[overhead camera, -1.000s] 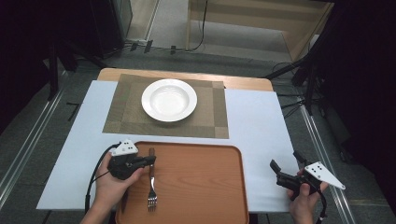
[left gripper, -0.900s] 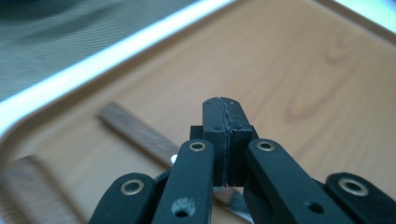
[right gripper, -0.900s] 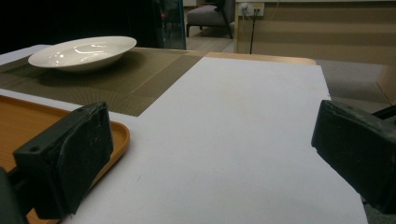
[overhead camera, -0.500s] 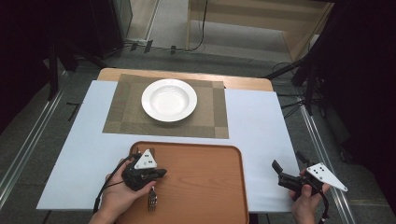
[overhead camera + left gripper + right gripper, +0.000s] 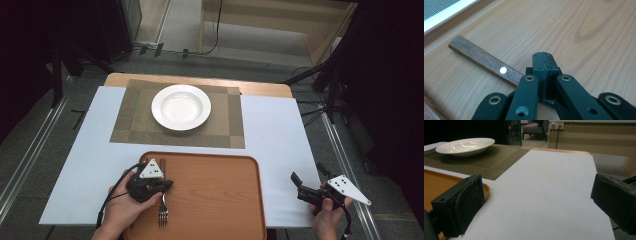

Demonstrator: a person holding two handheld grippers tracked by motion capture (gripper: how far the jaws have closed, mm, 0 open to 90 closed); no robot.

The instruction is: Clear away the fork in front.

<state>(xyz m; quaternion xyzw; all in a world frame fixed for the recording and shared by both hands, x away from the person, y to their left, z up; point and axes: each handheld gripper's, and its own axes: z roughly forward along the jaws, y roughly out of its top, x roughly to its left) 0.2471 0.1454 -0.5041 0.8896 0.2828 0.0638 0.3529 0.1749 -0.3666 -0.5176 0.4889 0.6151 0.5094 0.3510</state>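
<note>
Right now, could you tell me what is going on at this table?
A person holds a gripper in each hand. The left gripper is shut on the wooden handle of a fork that lies on the wooden tray. The right gripper is open, off to the tray's right over the white sheet, with nothing in it. A white plate waits on the placemat.
</note>
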